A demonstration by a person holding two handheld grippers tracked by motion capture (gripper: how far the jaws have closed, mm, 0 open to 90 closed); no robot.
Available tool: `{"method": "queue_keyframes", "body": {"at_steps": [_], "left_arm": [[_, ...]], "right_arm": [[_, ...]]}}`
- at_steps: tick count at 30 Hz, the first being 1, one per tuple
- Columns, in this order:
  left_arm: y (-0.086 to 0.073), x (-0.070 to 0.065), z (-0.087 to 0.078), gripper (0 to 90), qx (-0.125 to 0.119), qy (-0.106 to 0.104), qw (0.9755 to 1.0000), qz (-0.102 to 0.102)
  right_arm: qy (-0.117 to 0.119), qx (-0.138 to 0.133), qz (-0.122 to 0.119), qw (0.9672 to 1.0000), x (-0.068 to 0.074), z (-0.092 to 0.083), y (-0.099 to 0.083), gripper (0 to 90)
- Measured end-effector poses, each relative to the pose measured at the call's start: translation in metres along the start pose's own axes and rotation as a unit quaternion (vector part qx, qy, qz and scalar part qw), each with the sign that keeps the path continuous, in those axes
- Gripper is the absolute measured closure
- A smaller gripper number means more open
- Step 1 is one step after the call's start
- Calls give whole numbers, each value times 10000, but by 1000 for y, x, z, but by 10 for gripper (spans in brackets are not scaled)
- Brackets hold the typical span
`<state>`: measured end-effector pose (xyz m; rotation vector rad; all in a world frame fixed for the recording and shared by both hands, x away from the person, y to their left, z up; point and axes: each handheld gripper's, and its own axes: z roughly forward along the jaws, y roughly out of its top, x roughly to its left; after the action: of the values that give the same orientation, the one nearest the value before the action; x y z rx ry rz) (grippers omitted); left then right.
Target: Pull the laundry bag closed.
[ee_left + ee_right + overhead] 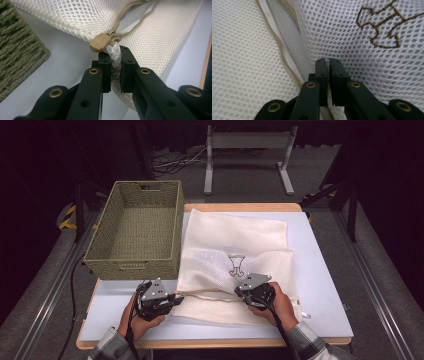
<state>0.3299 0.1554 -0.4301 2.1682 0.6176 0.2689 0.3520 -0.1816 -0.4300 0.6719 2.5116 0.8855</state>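
Mesh bag (235,255) flat on white table (320,285), beside empty wicker basket (135,227). Left gripper view: tan zipper pull (100,42) at bag corner, left gripper (115,53) pinching mesh just below. Right gripper (328,62) pressed together near zipper seam; fabric between pads hard to tell. Embroidered logo (382,25) cut off.

Your L hand (140,317) sits lower left of the high view, L gripper (176,298) pointing right, jaws clamped tight w/ a fold of mesh pinched between. R hand (280,307) lower centre-right, R gripper (239,292) angled up-left, jaws closed together. Both forearms enter from the bottom edge.
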Motion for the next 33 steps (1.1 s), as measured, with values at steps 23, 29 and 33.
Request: {"method": "queue_keyframes", "body": {"at_steps": [23, 29, 33], "left_arm": [[-1, -1, 2, 830, 20, -6, 10000, -20], [-2, -2, 3, 831, 16, 6, 10000, -29], [-4, -2, 5, 831, 19, 2, 10000, -87]], "right_arm": [[484, -1113, 70, 9926, 11, -18, 39, 766], [735, -1268, -345, 9886, 38, -6, 71, 751], [994, -1314, -560, 9847, 55, 7, 95, 751]]}}
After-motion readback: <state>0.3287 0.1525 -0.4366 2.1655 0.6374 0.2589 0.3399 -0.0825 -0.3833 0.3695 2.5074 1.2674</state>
